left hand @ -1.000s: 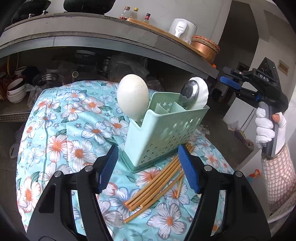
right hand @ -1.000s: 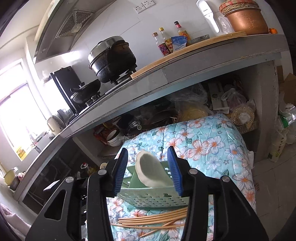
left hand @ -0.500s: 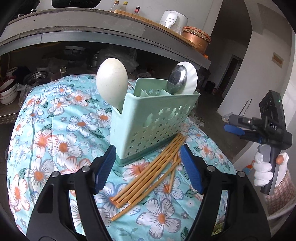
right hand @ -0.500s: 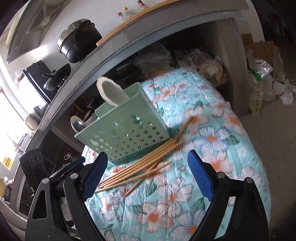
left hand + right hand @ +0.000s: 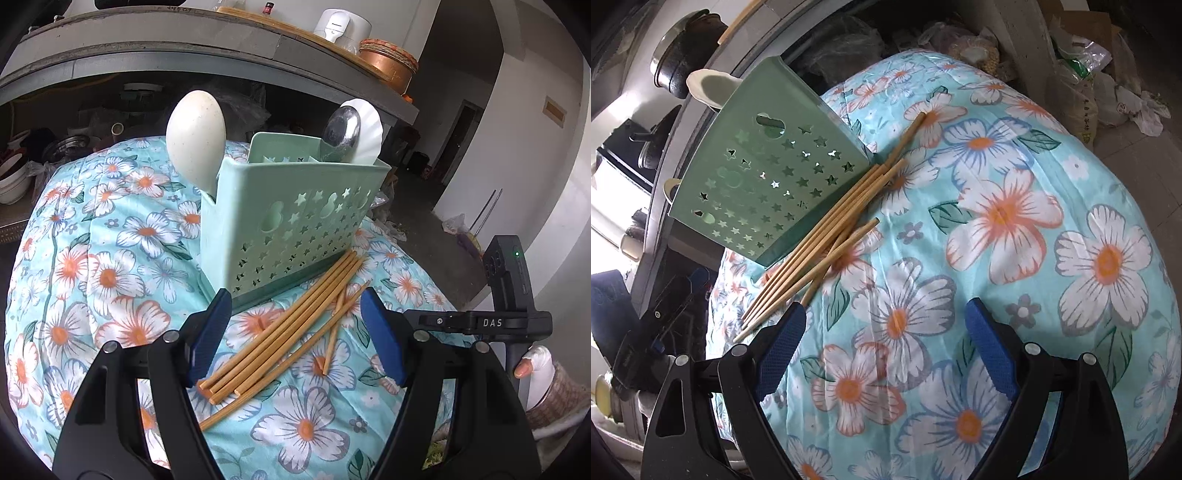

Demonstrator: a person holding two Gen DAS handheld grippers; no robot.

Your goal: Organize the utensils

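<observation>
A mint-green utensil holder (image 5: 295, 221) stands on the floral cloth (image 5: 110, 258). In it are a cream ladle (image 5: 195, 140), a metal spoon (image 5: 341, 127) and a white scalloped spoon (image 5: 367, 133). Several bamboo chopsticks (image 5: 291, 332) lie loose along its base. My left gripper (image 5: 295, 297) is open just above them, with both fingers astride the bundle and nothing gripped. My right gripper (image 5: 886, 314) is open low over the cloth. The chopsticks (image 5: 827, 229) end beside its left finger, with the holder (image 5: 764, 177) beyond. A gloved hand (image 5: 535, 369) holds it at the table's right edge.
Behind the table runs a grey concrete counter (image 5: 184, 48) with a copper pot (image 5: 388, 66) and a white appliance (image 5: 341, 26). Bowls (image 5: 14, 177) sit on the shelf below it. Plastic bags (image 5: 1108, 74) lie on the floor past the table's far side.
The right gripper dropped from above the holder to low over the cloth, and its jaws spread wider. The left gripper edged in and down toward the chopsticks.
</observation>
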